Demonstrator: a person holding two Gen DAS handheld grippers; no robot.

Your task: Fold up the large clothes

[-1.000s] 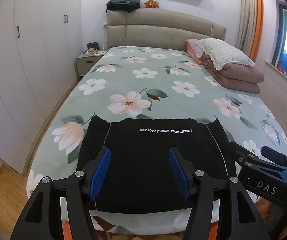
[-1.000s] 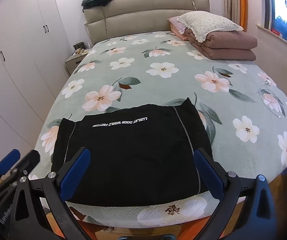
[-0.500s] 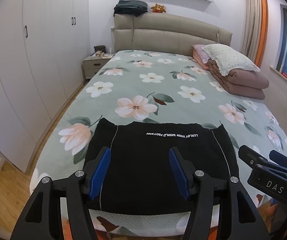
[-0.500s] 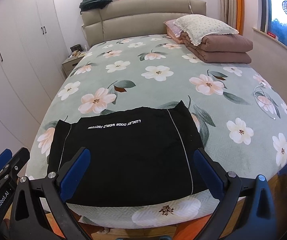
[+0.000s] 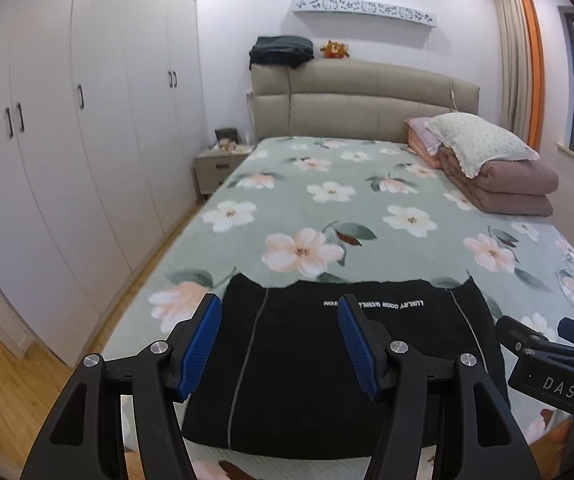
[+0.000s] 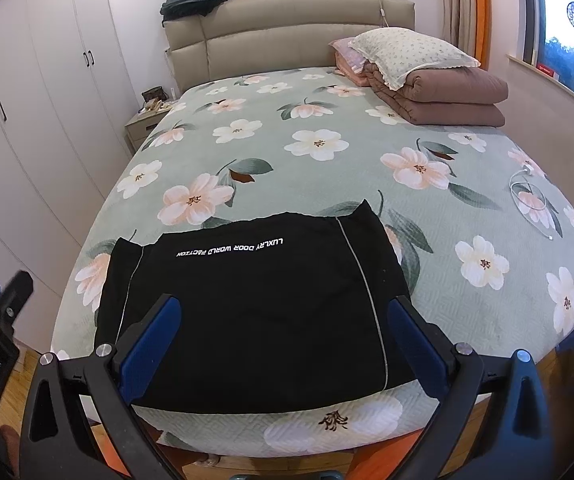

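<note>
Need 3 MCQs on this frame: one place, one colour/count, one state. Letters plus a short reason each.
1. Where does the black garment lie?
A. near the bed's foot edge
B. on the pillow
C. on the nightstand

2. What colour are the gripper pads?
A. red
B. blue
C. white

3. What state is the right gripper in?
A. shut on the garment
B. open, holding nothing
C. shut on the pillow

Answers:
1 A: it lies flat on the floral bedspread at the near edge.
2 B: blue pads show in both views.
3 B: its jaws stand wide apart; the left gripper is open too.
</note>
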